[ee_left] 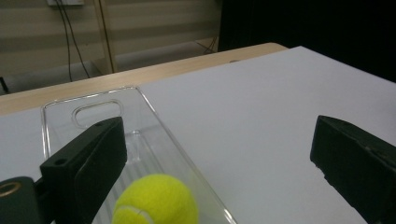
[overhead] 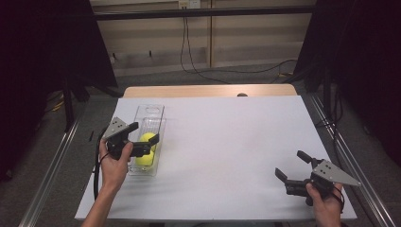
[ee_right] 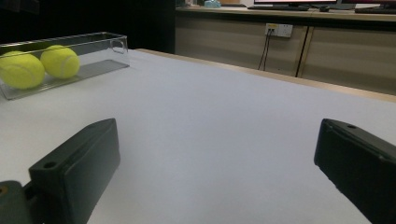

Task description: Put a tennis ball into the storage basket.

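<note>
While two fuzzy yellow-green tennis balls (overhead: pixel 147 150) lie in a clear, ribbed plastic tray (overhead: pixel 150 113) at the white table's (overhead: pixel 227 142) left side, the left gripper (overhead: pixel 144 137) hovers over them, jaws wide. Near the front right edge, the right gripper (overhead: pixel 292 166) is spread wide, broad bare surface between.

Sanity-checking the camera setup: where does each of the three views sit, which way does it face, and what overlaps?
High view: above the person's side, looking forward and down on the table; both forearms, left gripper and right gripper show.
Left gripper view: rides the left gripper, looks along its open jaws over the clear tray and a tennis ball.
Right gripper view: low over the table, open jaws facing the tray from the side.
Shared: tray and tennis balls.
</note>
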